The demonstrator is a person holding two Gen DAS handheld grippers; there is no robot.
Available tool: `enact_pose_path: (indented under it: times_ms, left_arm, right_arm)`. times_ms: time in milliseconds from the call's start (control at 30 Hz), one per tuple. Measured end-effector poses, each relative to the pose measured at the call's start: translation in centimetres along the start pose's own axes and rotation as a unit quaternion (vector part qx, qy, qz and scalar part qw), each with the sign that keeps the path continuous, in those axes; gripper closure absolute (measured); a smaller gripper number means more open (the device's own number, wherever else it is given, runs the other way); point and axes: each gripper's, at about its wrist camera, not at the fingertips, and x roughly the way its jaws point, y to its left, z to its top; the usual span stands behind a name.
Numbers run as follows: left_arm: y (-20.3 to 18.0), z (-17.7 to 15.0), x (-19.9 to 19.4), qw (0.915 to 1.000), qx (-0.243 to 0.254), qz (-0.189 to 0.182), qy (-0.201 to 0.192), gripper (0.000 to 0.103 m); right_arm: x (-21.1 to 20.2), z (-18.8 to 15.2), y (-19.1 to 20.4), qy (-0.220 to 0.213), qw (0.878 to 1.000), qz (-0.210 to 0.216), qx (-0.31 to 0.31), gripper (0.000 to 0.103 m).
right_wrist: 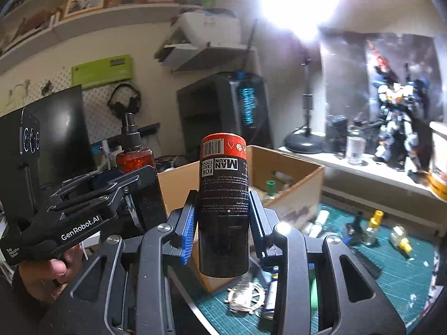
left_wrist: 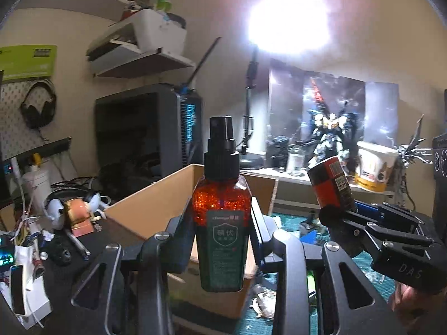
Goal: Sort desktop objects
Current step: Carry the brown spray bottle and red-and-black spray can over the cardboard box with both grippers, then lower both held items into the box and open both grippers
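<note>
Your left tool (left_wrist: 222, 240) has its two fingers closed against the sides of a spray bottle (left_wrist: 222, 223), gripping it across the labelled lower half, so the pump head stands upright well above the fingers. Your right tool (right_wrist: 222, 223) is clamped the same way on a black can (right_wrist: 223, 209) with a red end, held on end with its printing upside down. Both things are off the table and up in the air, side by side; from the left camera the can shows at about 2 o'clock of the bottle, apart from it.

Beyond the fingertips, at 12 o'clock in both views, sits the open cardboard box (right_wrist: 290, 178), with a few small items already inside, among them something with a green cap. It looks like the place these two belong, so the step in hand is most likely carrying them over its rim and setting them down.

To do that well, bring one in at a time, so the tools do not crowd each other over the opening. Keep the bottle upright: its grip is low and the top is tall, so it may swing if you tilt. Clear the near wall of the box before you descend, and pick a bare patch of floor rather than the things lying there. Let go only once the base rests on something.

Mind the small bottles (right_wrist: 373, 227) strewn on the green mat (right_wrist: 391, 273) at 4 o'clock.
</note>
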Motion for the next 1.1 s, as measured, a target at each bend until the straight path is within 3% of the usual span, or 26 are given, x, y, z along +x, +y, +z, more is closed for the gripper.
enact_pose_path:
  times_ms: [167,400,700,933,1100]
  left_arm:
    - [1.8,0.1,-0.4,0.9994,-0.014,0.027,0.015,0.069]
    - [3.5,0.4,-0.6,0.9987,-0.012,0.034,0.038,0.068]
    - [4.0,1.5,1.1,0.9967,0.024,0.033,0.070,0.068]
    - [3.5,3.5,2.3,0.9929,0.082,0.012,0.085,0.068]
    - [3.2,5.4,4.5,0.9878,0.123,0.018,0.093,0.068]
  right_arm:
    - [1.4,0.2,0.7,0.000,0.999,0.042,0.011,0.070]
    - [3.0,0.5,0.7,0.013,0.996,0.091,0.020,0.070]
    - [4.7,1.4,0.3,0.044,0.994,0.098,0.005,0.070]
    - [5.6,4.3,-0.4,0.064,0.994,0.087,-0.016,0.070]
    - [7.0,6.3,-1.4,0.086,0.993,0.083,-0.018,0.070]
